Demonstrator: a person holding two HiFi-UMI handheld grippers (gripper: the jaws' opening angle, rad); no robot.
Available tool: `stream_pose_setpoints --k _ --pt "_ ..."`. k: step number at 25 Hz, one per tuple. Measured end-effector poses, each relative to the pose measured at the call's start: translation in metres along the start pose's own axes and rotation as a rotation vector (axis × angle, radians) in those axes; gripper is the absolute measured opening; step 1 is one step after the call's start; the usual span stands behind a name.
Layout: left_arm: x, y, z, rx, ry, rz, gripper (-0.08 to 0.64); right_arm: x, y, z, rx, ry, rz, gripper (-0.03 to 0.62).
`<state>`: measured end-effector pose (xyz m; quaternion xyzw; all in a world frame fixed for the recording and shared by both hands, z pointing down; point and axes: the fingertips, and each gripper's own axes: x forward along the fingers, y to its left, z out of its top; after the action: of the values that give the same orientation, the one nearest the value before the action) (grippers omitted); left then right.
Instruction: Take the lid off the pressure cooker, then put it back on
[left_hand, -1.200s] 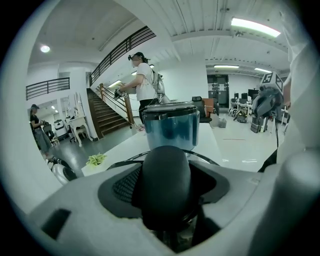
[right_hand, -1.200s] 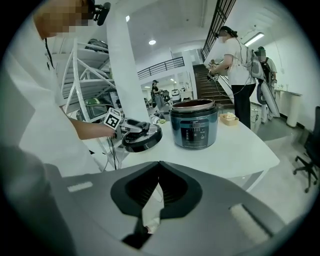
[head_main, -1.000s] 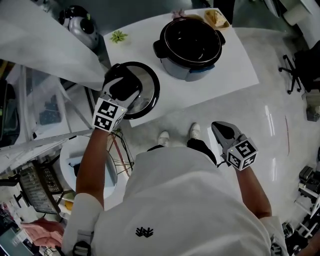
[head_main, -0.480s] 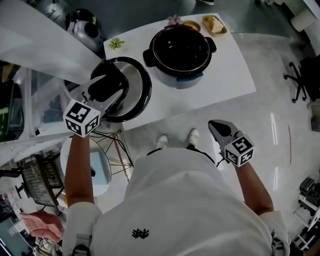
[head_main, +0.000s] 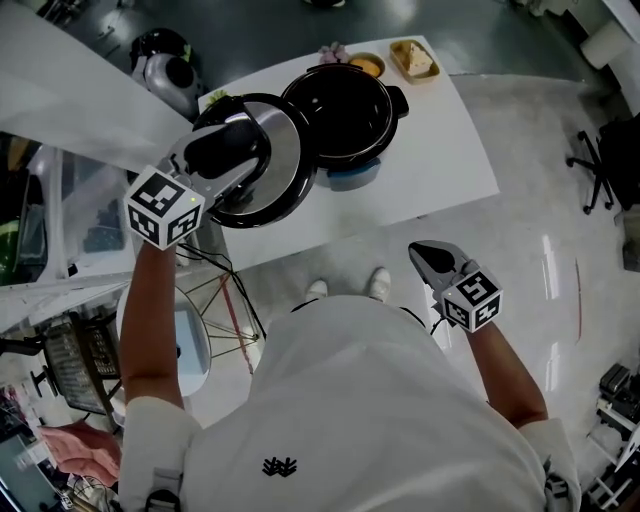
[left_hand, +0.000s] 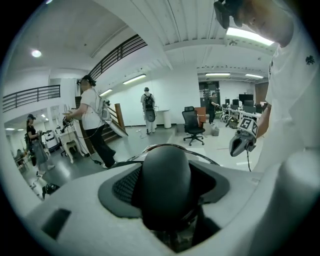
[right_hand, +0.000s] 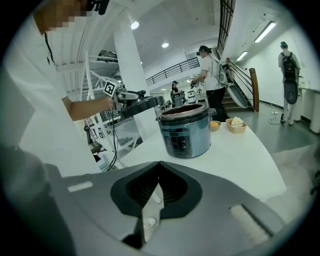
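- White tabletop fills the far half of the head view, with pale polished floor around it. A small bowl of orange food and a tan dish sit at its far edge.
- On it stands the round blue-grey pressure cooker, open, its black inside showing.
- My left claw is clamped on the fat black handle of the round steel lid with a black rim.
- I hold the lid in the air, handle up and underside down, nearly level. The handle's long bar runs along the line of my claw.
- From the head view the lid's right edge overlaps the cooker's left rim. The right gripper view shows the lid just left of the rim and slightly above it.
- A second ago the lid was down at the table's near-left corner, well apart from the pressure cooker. It has since come up and across to it.
- My right claw hangs low over the floor near my side, jaws together on nothing, much as before.
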<state>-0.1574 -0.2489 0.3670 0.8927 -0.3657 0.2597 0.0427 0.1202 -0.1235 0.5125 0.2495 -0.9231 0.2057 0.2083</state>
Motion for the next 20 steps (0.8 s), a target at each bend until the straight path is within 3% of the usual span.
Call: stream_pose_setpoints --k 11,20 --pt "0.088 -0.014 0.054 0.066 0.016 -0.096 0.288 -0.039 -0.042 -0.011 0.032 -0.02 -0.029 0.015" --pt "0.157 -0.01 0.064 0.082 0.047 -0.139 0.288 -0.069 -0.072 -0.027 0.074 -0.026 -0.063 0.014"
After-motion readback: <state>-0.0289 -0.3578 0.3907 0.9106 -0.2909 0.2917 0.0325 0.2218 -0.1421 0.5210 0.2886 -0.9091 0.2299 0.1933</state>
